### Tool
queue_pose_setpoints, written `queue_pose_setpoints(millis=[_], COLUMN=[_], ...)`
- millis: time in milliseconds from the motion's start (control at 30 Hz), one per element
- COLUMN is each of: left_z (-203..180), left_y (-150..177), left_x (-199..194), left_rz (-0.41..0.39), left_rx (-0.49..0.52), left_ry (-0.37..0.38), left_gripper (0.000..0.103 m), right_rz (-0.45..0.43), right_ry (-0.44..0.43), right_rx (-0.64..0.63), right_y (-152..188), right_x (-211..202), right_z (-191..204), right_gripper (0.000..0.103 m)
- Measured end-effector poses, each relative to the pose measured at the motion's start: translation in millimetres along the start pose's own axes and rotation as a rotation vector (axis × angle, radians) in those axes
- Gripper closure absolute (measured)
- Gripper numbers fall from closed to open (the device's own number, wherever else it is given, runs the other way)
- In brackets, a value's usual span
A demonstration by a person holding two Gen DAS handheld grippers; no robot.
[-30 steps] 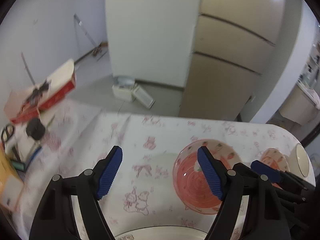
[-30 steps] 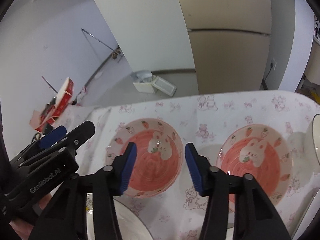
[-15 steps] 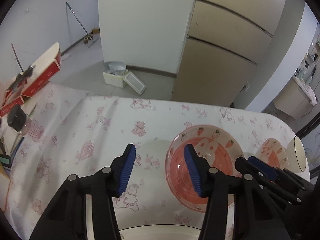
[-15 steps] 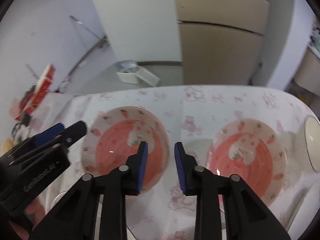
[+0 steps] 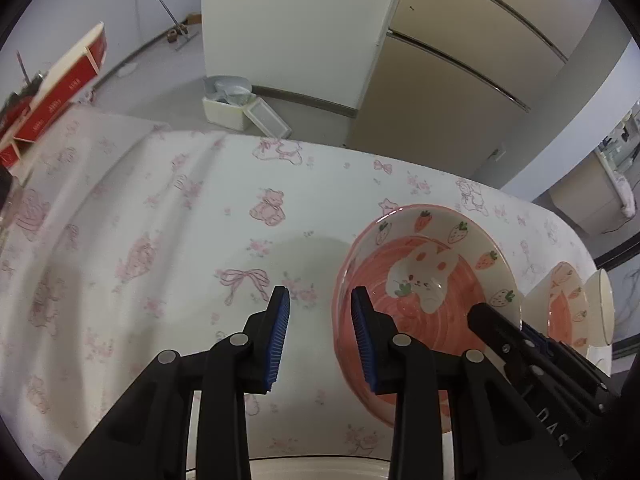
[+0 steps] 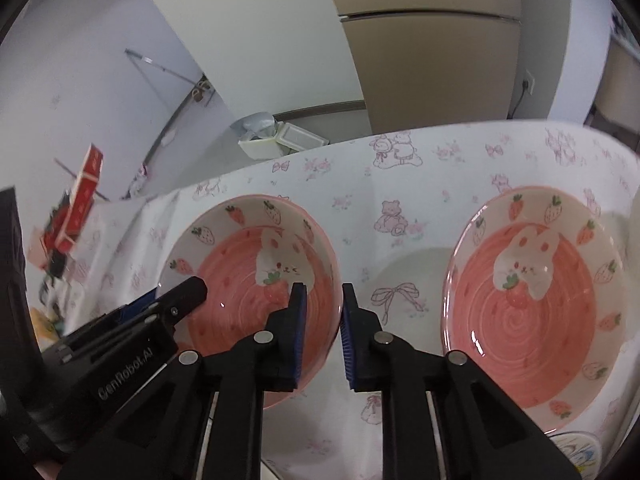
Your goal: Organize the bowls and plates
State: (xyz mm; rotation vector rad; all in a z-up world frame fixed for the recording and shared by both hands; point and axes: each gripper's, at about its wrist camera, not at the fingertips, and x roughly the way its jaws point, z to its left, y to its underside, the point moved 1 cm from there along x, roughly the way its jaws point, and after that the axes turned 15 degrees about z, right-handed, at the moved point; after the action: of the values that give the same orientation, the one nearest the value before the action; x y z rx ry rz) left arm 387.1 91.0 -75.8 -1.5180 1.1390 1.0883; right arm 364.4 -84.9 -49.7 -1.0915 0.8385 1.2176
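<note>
Pink bunny bowl [image 5: 428, 280] straddled from both sides, sitting on the clothed desk [image 5: 160, 240]. Left tongs [image 5: 320, 326] partly open over its left rim, one pad inside, one outside, nothing pinched. Right tongs [image 6: 322, 326] narrowly open across the same bowl's [image 6: 256, 280] right rim, pads just off it, not clamped. Second bunny bowl [image 6: 536, 296] right of the right tongs, well apart from the first. Cream bowl [image 5: 602, 308] far right of the left tongs. White plate [image 5: 320, 468] edge just beneath the left tongs.
</note>
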Motion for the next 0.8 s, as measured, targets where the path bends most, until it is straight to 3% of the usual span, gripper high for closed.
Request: queue_pose_setpoints(millis=[67,133,200,300,433,800], left_z=[0.0,-1.1,-1.6,-7.1,-8.5,-29.4], left_y=[-0.3,0.5,0.8,3.0,5.3,27.3], left_x=[2.1,4.6,7.6,5.4,-3.8,-81.0], left_rz=[0.003,0.004,0.020,0.006,-0.012,-0.197], left_rx=[0.003,0.004,-0.013,0.004,0.003,0.058], left_ry=[0.002,0.017,0.038,0.000,0.008,0.012], left_gripper=[0.069,0.087,0.094,0.094,0.094,0.094], right_rz=[0.008,0.021,0.020,0.022,0.026,-0.127], right_ry=[0.015,0.030,0.010,-0.025,-0.016,-0.033], right_rx=[-0.008,-0.015,-0.015,-0.008,-0.005,-0.044], right_y=[0.4,0.2,-0.6,-0.9,2.0,15.5], right_x=[1.7,5.7,7.7,8.1,4.0,-70.2], right_z=[2.1,3.7,2.7,-0.5,0.0,12.1], right_gripper=[0.088,0.091,0.092,0.092,0.092,0.092])
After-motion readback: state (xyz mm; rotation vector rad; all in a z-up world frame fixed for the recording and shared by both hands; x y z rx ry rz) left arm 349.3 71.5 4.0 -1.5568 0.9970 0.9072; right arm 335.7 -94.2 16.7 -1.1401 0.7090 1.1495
